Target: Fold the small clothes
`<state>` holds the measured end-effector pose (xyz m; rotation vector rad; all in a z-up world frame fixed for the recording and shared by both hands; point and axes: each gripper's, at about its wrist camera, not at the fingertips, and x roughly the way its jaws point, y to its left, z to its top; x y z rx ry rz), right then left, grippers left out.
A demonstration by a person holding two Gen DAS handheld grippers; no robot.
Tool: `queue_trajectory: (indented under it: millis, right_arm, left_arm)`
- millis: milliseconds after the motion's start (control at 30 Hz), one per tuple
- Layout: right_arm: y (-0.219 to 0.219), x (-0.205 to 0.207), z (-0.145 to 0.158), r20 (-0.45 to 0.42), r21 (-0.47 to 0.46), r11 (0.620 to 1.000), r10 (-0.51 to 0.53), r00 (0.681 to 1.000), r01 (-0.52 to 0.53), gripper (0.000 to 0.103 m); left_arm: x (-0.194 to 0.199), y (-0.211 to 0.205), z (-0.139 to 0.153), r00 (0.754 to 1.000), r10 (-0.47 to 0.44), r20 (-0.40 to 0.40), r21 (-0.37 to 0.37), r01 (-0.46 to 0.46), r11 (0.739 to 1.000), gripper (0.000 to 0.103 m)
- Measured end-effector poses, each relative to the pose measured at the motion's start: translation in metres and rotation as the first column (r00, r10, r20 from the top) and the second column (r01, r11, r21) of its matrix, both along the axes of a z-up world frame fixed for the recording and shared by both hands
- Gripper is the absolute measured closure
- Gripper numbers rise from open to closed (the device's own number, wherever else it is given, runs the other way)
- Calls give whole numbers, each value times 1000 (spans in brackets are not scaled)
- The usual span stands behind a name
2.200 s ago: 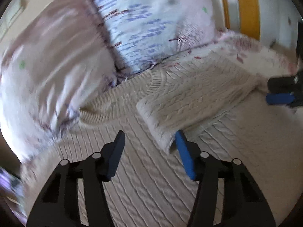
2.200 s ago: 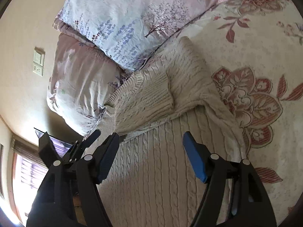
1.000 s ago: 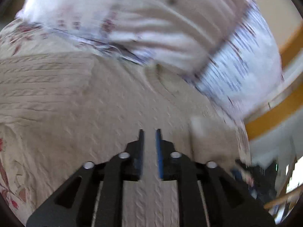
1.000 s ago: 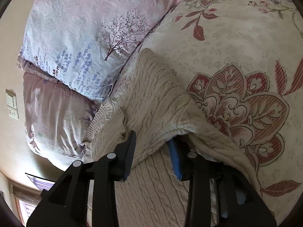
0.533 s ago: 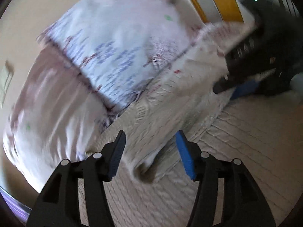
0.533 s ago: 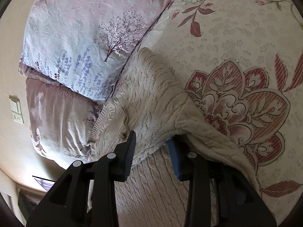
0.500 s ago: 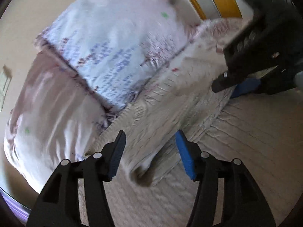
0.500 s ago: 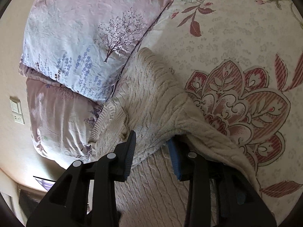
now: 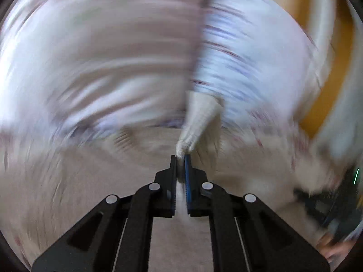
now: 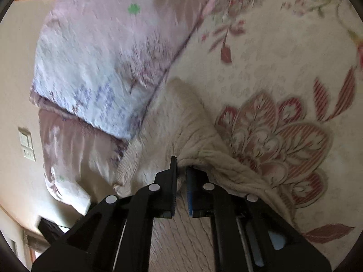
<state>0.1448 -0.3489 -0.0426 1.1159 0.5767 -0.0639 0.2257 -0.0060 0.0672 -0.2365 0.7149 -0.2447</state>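
A cream cable-knit sweater (image 10: pixel 181 122) lies on a floral bedspread (image 10: pixel 283 72). My left gripper (image 9: pixel 180 158) is shut on a pinched-up fold of the sweater (image 9: pixel 197 122), which rises in a cone ahead of the fingertips; that view is heavily blurred. My right gripper (image 10: pixel 181 161) is shut on a bunched edge of the sweater, with the knit draping to the right over the right finger (image 10: pixel 226 165). The right gripper shows dimly at the right edge of the left wrist view (image 9: pixel 326 206).
Two pillows, one white-lilac (image 10: pixel 102 68) and one pink (image 10: pixel 72 145), lie just behind the sweater. A wall with a light switch (image 10: pixel 27 145) is at the left. An orange-yellow band (image 9: pixel 329 86) shows at the right in the left wrist view.
My left gripper was open half a second ago and is now shut on a sweater fold, swinging fast. My right gripper has closed tighter on the sweater edge and shifted slightly.
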Motion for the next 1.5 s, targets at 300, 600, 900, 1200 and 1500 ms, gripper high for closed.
queue_trajectory:
  millis: [300, 600, 900, 1200, 1500]
  right_arm:
    - [5, -7, -1, -41, 9, 999, -53, 998, 53, 95]
    - [19, -5, 3, -64, -61, 998, -19, 998, 15, 95]
    - [34, -13, -2, -145, -193, 981, -43, 988, 15, 87]
    - [85, -30, 28, -14, -333, 930, 159, 987, -155, 29]
    - [136, -21, 30, 6, -367, 854, 399, 917, -369, 29]
  left_arm:
    - [-19, 77, -69, 948, 102, -301, -175, -160, 972, 95]
    - [-8, 105, -66, 944, 138, -299, -186, -200, 962, 95]
    - [-19, 111, -63, 954, 108, -278, -138, -151, 979, 90]
    - [-128, 234, -35, 947, 264, -181, -270, -306, 913, 48]
    - [-158, 358, -79, 784, 493, -377, -408, -618, 672, 67]
